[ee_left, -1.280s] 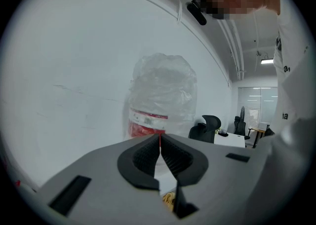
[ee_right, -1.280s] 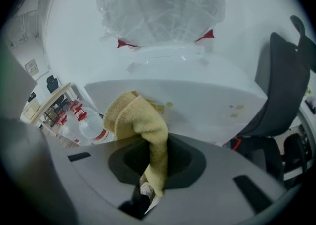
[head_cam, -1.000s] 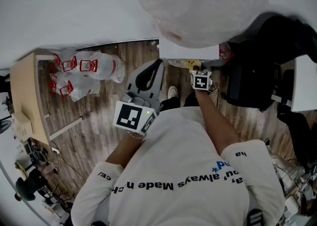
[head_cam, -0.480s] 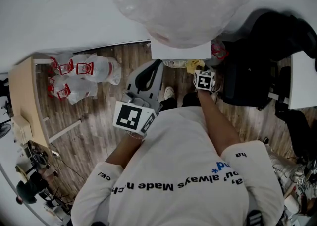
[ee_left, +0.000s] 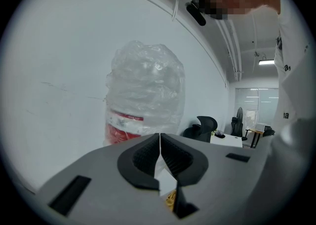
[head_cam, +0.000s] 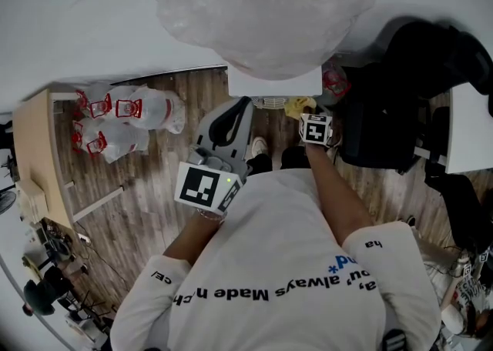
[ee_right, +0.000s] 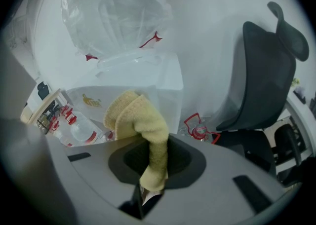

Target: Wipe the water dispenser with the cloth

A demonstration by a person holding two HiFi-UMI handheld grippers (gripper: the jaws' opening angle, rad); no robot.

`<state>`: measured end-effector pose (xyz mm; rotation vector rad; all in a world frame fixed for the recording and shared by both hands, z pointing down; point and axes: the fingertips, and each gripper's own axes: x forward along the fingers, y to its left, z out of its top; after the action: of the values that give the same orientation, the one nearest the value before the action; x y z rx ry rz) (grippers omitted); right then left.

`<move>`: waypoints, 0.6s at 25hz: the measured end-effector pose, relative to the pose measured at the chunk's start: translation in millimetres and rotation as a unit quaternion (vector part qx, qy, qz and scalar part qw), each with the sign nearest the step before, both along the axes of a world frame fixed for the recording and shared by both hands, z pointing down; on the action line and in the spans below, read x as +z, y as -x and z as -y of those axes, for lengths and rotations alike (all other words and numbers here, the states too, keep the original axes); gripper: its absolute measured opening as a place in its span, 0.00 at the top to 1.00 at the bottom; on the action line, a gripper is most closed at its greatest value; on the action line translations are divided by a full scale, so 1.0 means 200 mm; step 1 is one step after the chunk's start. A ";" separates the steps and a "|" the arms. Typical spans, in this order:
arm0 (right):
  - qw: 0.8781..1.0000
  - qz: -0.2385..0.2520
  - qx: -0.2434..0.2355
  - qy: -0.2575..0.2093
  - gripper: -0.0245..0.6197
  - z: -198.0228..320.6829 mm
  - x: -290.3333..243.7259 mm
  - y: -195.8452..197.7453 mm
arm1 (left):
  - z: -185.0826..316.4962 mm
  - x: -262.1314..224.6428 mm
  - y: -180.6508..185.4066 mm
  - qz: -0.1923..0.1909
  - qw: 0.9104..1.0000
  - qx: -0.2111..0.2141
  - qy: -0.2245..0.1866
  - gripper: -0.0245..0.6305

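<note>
The water dispenser (ee_right: pixel 157 78) stands against the white wall right in front of me, its white body topped by a big bottle (ee_right: pixel 112 14) wrapped in clear plastic. The yellow cloth (ee_right: pixel 139 123) is bunched up at the dispenser's front face, just under the top edge. I cannot tell whether it is actually pressing on the panel. My right tool (ee_right: pixel 154 164) has its jaws clamped on the cloth's lower end, with the loose fold standing up above them. My left tool (ee_left: pixel 160 151) has its jaws together with nothing between them. It is held lower and off to the side, well apart from the cloth.

I'd judge the wiping to be at the front panel, early or mid-way. No surface looks visibly wiped, so the top, the sides and most of the front seem left to do. A black office chair (ee_right: pixel 269 78) sits just beside the dispenser.
</note>
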<state>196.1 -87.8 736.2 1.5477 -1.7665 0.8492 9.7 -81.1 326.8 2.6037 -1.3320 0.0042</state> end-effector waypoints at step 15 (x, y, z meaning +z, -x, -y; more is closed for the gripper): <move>1.000 -0.003 0.013 0.006 0.87 0.02 0.04 -0.15 | 0.02 0.01 -0.07 0.003 1.000 -0.003 0.004 0.92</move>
<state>226.2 -92.1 743.4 1.5676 -1.7361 0.8662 24.6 -85.2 329.3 2.5952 -1.3400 0.0160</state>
